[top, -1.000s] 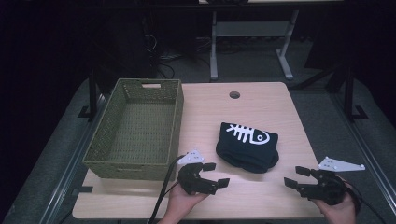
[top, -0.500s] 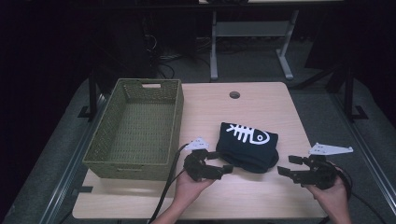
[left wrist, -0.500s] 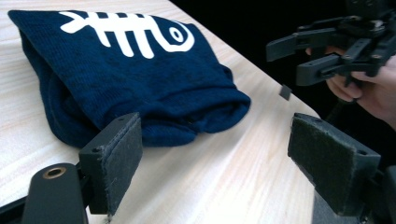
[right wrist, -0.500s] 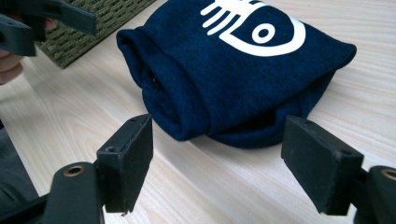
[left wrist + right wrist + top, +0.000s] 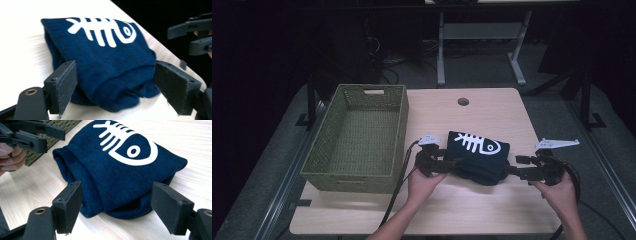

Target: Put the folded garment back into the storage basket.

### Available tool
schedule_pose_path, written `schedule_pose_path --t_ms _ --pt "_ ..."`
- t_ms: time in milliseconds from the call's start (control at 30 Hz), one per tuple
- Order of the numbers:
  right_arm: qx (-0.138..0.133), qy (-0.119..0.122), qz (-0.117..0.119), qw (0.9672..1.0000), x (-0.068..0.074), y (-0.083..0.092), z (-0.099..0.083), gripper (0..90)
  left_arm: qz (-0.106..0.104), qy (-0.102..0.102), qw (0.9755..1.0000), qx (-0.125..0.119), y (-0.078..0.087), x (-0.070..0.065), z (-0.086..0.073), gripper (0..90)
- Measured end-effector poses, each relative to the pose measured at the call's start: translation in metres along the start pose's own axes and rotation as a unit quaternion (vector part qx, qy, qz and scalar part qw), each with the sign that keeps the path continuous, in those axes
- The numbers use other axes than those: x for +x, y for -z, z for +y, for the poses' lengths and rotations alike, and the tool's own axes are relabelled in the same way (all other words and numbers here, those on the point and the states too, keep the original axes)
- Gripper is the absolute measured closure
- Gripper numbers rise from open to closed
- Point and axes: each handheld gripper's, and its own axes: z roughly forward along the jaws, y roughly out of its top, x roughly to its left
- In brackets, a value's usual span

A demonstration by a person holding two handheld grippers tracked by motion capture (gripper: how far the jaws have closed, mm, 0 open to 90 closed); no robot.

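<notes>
— So, starting at the left of the high view, what sits there?

— A green woven basket [image 5: 357, 137] fills the left-centre of the frame, on the pale wooden table [image 5: 492, 112]. Nothing lies inside it that I can make out.

— And just right of it?

— The left gripper [image 5: 451, 165], held in a hand [image 5: 422, 182] that comes up from the bottom edge. Its jaws point right and stand wide apart, one on each side of the near left edge of the folded navy cloth [image 5: 479, 156].

— Is it pinching the cloth?

— No. In the left gripper view the two pads [image 5: 63, 85] stand clear on either side of the fold, with the cloth's rolled edge between them.

— Where does the cloth lie?

— Centre of the frame, flat on the table, right of the basket, its white fish-bone print [image 5: 477, 143] facing up.

— Then the right side?

— The right gripper [image 5: 514, 171] sits at the lower right, jaws pointing left at the cloth's right end. They are wide too: the right gripper view shows the fold between the spread pads [image 5: 68, 205], not squeezed.
</notes>
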Motion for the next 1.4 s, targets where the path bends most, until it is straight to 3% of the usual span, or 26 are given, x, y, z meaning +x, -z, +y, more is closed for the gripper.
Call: schedule_pose_path --t_ms 267,367,467,567,800,1067,1200,1400 --pt "0.012 -0.026 -0.008 0.9995 -0.018 -0.017 0.011 25.4 0.029 0.025 0.9989 0.026 -0.024 0.02 0.005 20.0" --pt "0.021 -0.048 -0.005 0.9986 -0.029 -0.027 0.011 25.5 0.025 0.048 0.9979 0.036 -0.031 0.029 0.004 20.1" --pt "0.032 -0.077 0.004 0.9965 -0.039 -0.037 0.009 25.5 0.024 0.059 0.9969 0.045 -0.037 0.033 0.001 21.0" --pt "0.045 -0.089 0.007 0.995 -0.043 -0.046 0.007 25.9 0.02 0.063 0.9966 0.05 -0.04 0.035 0.001 22.4" --pt "0.067 -0.099 -0.002 0.9928 -0.045 -0.064 0.006 28.9 0.019 0.065 0.9959 0.06 -0.046 0.037 -0.001 25.9" --pt "0.069 -0.093 -0.023 0.993 -0.042 -0.067 0.005 35.9 0.006 0.067 0.9957 0.064 -0.047 0.035 -0.003 32.4" --pt "0.069 -0.098 -0.033 0.9923 -0.04 -0.067 0.005 43.8 -0.006 0.069 0.9956 0.063 -0.047 0.034 -0.006 38.8" --pt "0.078 -0.089 -0.045 0.992 -0.032 -0.071 0.006 58.7 -0.039 0.095 0.9929 0.06 -0.047 0.034 -0.012 51.9"
